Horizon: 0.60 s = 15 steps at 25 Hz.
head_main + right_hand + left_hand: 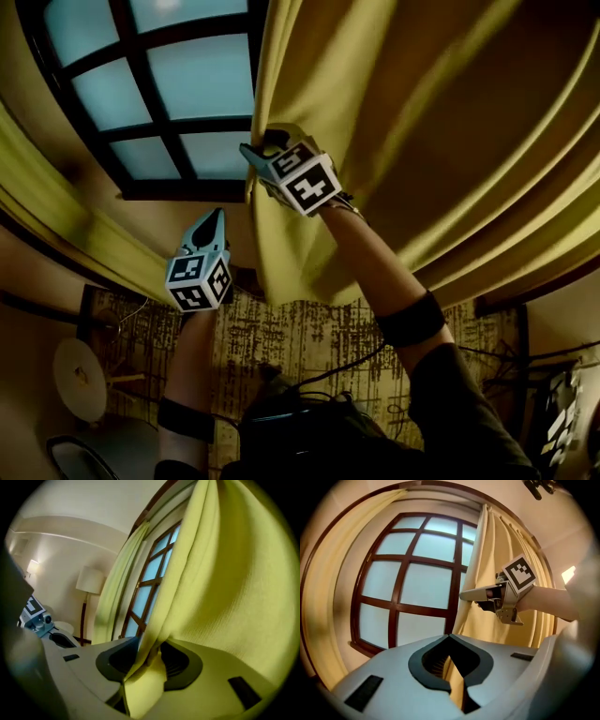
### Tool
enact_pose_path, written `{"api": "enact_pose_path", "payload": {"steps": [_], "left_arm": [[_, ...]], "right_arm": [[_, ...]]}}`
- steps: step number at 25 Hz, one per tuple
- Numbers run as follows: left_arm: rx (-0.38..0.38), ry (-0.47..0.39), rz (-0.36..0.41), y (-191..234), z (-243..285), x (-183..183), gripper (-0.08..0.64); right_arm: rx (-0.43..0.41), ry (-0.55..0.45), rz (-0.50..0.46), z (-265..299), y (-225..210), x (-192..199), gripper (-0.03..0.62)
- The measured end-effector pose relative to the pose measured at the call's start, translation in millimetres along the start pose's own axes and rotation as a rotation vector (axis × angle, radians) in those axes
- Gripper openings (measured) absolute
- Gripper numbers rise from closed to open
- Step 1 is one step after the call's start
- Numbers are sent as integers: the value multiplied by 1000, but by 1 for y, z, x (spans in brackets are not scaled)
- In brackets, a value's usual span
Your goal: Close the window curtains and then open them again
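The right yellow curtain [422,141] [487,564] [225,573] hangs over the right part of the dark-framed window [178,75] [412,583] [150,578]. My right gripper [255,155] [462,595] [149,645] is at that curtain's inner edge. Its jaws stand partly apart, with a fold of the fabric lying between them. My left gripper [217,214] [450,637] hangs lower and to the left, below the window sill. It is shut, holds nothing and points toward the panes. The left curtain [56,206] [328,611] [117,583] is gathered at the window's far side.
A floor lamp [91,581] stands against the wall beyond the left curtain. A round white table [80,375] and a chair [84,459] are at my lower left, on a patterned carpet [309,347]. A wall light [569,573] glows to the right.
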<state>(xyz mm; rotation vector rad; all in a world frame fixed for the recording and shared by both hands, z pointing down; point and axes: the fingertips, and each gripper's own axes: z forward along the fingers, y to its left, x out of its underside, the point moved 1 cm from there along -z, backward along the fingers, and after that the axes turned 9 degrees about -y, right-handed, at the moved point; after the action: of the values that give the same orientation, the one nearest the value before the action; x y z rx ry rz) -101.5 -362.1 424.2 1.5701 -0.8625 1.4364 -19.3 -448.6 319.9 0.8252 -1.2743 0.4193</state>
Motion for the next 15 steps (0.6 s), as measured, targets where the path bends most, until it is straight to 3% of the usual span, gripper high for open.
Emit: {"api": "enact_pose_path", "payload": {"steps": [3, 6, 15], "left_arm": [[4, 20, 16, -34, -1, 15, 3], [16, 49, 29, -69, -6, 30, 3], [73, 69, 51, -162, -29, 44, 3]], "right_arm": [[127, -3, 39, -50, -32, 28, 223], [231, -14, 100, -105, -57, 53, 224], [345, -12, 162, -256, -73, 100, 224]]}}
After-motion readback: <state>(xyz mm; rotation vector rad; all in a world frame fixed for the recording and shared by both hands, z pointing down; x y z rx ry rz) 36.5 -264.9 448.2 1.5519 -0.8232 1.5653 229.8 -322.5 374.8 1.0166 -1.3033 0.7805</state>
